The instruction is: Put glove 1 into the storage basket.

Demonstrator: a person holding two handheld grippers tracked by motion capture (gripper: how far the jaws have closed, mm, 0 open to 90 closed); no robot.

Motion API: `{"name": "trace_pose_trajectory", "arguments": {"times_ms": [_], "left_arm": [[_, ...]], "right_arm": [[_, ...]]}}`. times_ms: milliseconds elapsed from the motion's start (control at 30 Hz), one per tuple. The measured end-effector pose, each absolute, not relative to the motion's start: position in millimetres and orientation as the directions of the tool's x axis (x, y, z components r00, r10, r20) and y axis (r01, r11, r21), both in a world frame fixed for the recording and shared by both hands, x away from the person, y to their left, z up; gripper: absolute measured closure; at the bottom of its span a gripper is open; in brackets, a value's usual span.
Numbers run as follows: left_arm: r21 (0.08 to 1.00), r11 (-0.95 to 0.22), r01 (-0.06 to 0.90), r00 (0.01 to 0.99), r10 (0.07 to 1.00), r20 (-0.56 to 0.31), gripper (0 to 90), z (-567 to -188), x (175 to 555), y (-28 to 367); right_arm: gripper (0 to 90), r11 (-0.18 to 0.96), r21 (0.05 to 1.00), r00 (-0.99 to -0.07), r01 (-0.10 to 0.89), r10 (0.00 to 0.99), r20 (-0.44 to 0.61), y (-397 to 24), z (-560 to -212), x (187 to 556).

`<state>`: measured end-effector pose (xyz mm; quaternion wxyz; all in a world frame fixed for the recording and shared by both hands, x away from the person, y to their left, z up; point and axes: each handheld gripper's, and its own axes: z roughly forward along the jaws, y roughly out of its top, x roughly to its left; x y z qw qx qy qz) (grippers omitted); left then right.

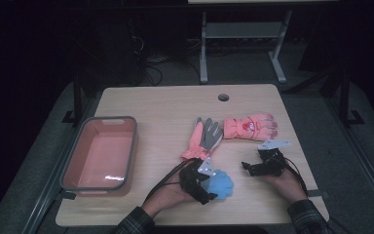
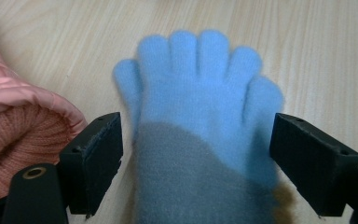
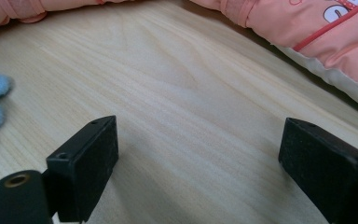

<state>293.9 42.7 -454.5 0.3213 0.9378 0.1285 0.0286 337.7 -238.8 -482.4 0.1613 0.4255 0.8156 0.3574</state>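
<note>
Lying flat: three gloves, one blue glove [image 2: 200, 98] between wide left tongs [image 2: 196, 158]; right tongs [image 3: 200, 163] wide, empty.

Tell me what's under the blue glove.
The blue glove lies flat on the bare wooden table; anything beneath it is covered. The left gripper's open jaws straddle its cuff.

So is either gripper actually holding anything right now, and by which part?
Nothing is held. The left gripper is open, its fingers straddling the blue glove without pressing it; the right gripper is open over bare table.
</note>
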Motion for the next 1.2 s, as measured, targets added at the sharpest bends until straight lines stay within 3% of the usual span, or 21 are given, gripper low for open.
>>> {"name": "trace_pose_trajectory", "arguments": {"times_ms": [367,567,800,1200], "left_arm": [[0.592,-0.775,0.22,0.967,0.251,-0.03,20.8,-461.7,293.1,42.8],[0.592,-0.779,0.207,0.968,0.249,-0.012,38.5,-458.9,291.5,44.8],[0.594,-0.771,0.228,0.968,0.243,-0.057,67.1,-456.2,289.6,44.3],[0.606,-0.736,0.303,0.952,0.261,-0.159,75.3,-455.1,295.2,48.6]], "right_arm": [[11.3,0.385,0.722,-0.589,0.574,0.807,0.038,-238.9,-482.6,338.1],[11.4,0.385,0.722,-0.589,0.574,0.807,0.038,-238.9,-482.6,338.0],[11.4,0.386,0.722,-0.592,0.574,0.805,0.04,-238.9,-482.4,337.8],[11.4,0.386,0.722,-0.591,0.574,0.805,0.04,-238.9,-482.5,337.8]]}}
